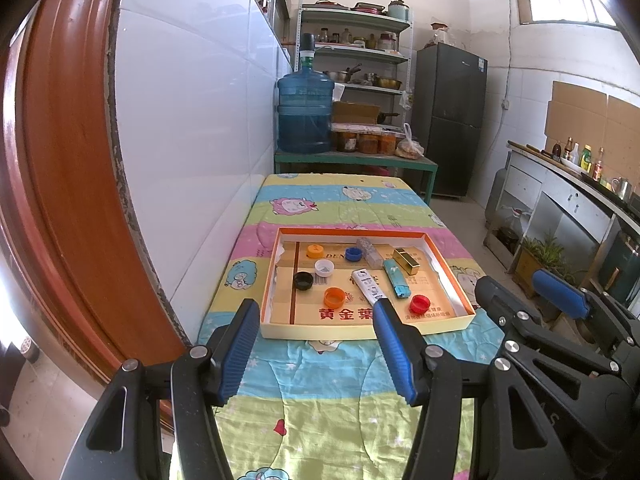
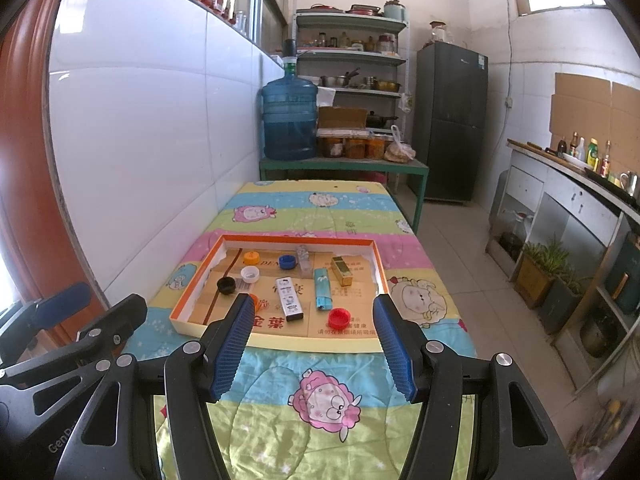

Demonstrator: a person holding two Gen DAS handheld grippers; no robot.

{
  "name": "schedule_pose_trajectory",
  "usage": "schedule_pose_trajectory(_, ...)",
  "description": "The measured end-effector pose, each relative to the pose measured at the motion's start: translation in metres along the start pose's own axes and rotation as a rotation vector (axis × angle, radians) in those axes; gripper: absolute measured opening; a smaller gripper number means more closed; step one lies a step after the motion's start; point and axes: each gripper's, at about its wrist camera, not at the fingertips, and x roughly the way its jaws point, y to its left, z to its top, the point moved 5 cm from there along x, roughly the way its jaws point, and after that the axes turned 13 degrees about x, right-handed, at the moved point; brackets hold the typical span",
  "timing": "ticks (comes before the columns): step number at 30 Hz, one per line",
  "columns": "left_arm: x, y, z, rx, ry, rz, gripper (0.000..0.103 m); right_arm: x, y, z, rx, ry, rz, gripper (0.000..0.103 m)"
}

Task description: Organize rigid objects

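A shallow cardboard tray (image 1: 448,280) (image 2: 378,264) lies on the quilt-covered table. In it lie several bottle caps: orange (image 1: 334,297), red (image 1: 420,303) (image 2: 339,317), black (image 1: 303,280) (image 2: 226,284), white (image 1: 324,267) (image 2: 249,273), blue (image 1: 353,254) (image 2: 287,261) and yellow-orange (image 1: 315,251) (image 2: 251,257). There are also a white stick (image 1: 368,285) (image 2: 289,298), a teal lighter (image 1: 397,278) (image 2: 322,288), a gold box (image 1: 406,261) (image 2: 341,270) and a clear block (image 1: 368,252) (image 2: 304,258). My left gripper (image 1: 316,316) and my right gripper (image 2: 314,312) are open and empty, held before the tray's near edge.
The quilt (image 2: 320,400) covers the table beside a white tiled wall (image 1: 192,120). Behind stand a blue water jug (image 1: 305,116), a green bench with jars (image 1: 360,158), a shelf and a dark fridge (image 1: 452,120). A counter with bottles (image 2: 580,184) runs along the right.
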Motion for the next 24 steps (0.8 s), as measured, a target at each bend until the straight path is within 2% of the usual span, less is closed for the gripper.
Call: schedule_pose_trajectory(24,0.0014,-0.0027,-0.0030,-0.003,0.004,-0.004,0.059,-0.0019,-0.0035,-0.0002,-0.004,-0.016,-0.034,0.063)
